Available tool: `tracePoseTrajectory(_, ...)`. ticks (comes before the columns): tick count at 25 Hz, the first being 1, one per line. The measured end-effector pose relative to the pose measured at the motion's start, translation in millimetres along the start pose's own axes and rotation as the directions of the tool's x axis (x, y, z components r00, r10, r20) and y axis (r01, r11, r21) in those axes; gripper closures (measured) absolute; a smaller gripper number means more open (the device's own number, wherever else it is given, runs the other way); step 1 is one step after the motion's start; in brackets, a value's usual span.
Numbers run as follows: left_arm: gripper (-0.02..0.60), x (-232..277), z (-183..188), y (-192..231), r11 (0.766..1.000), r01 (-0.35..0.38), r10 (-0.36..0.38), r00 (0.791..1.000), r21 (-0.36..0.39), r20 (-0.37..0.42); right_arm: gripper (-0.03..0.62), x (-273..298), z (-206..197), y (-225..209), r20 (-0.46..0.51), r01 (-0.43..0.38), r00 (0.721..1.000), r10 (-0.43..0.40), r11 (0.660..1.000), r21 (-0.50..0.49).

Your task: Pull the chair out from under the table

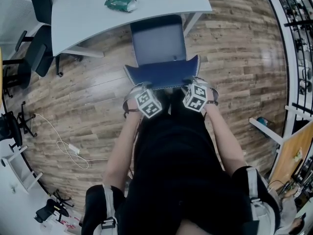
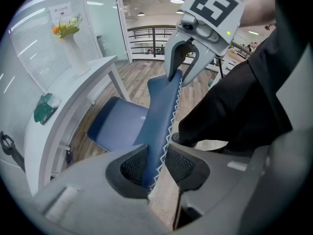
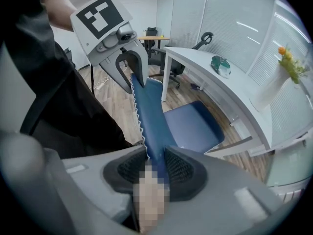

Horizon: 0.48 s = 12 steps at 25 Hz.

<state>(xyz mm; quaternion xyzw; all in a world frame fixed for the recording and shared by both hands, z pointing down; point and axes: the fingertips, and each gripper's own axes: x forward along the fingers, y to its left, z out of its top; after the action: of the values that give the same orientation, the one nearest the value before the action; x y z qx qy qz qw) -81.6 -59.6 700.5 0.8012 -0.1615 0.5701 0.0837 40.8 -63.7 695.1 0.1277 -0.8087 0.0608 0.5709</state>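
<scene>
While the left gripper (image 2: 156,164) and the right gripper (image 3: 157,166) each clamp the top edge of the backrest (image 1: 161,76), the blue chair (image 1: 159,43) stands on the wood floor (image 1: 230,58), its seat nearly clear of the white worktop (image 1: 93,9).

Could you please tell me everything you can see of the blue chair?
The chair is blue and looks padded, with a flat seat and an upright backrest edged in white zigzag stitching. It faces the white table, seat nearly clear of it. The left gripper and right gripper each clamp the backrest's top edge.
</scene>
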Motion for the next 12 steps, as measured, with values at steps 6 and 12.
tracePoseTrajectory(6, 0.468, -3, 5, -16, 1.000, -0.001, 0.001, 1.000, -0.008, -0.007, 0.479, -7, -10, 8, 0.004, -0.008, 1.000, 0.008, 1.000, -0.009)
tracePoseTrajectory(12, 0.474, -6, 13, -37, 1.000, 0.000, 0.000, 1.000, -0.012, -0.022, 0.479, -17, -23, 19, 0.006, -0.022, 1.000, 0.022, 0.999, -0.030)
